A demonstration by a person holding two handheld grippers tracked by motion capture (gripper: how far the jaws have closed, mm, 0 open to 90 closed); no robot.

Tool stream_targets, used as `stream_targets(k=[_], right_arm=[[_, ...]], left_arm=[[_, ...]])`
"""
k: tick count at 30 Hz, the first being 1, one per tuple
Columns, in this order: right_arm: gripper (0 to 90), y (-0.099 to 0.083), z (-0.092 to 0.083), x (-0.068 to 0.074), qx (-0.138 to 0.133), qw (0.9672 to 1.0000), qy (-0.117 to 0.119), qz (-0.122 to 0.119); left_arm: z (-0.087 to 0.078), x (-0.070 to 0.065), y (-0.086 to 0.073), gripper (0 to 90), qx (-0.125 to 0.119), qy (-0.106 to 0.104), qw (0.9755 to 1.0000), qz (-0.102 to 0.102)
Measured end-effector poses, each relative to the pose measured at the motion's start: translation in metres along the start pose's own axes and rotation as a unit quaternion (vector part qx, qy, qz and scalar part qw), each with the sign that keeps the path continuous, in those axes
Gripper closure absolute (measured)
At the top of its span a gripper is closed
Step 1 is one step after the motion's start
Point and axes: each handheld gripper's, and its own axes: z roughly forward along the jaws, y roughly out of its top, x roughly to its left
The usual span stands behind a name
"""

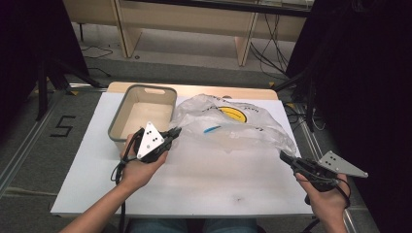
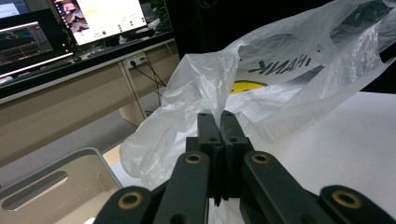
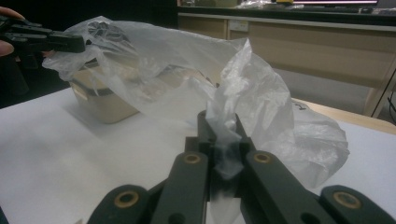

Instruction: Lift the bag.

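Supporting bag (image 1: 233,124): white table (image 1: 204,187).

Legible markings: the clear plastic bag (image 2: 280,70) carries dark capital letters reading "HANK", seen reversed through the film in the left gripper view, above a yellow round emblem (image 1: 235,113). A black numeral "5" (image 1: 63,126) is marked on the floor left of the worktop. Monitor text is illegible.

Grey tub (image 1: 141,114) on white tabletop (image 1: 209,179), lit monitors (image 2: 108,17) behind.
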Motion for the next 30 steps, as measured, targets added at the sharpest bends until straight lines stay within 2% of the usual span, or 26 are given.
stream_targets(k=[30], right_arm=[[90.0,0.010,-0.006,0.002,-0.021,0.9998,-0.003,-0.003]], left_arm=[[-0.001,-0.002,0.013,89.2,-0.019,0.002,0.9998,0.006]])
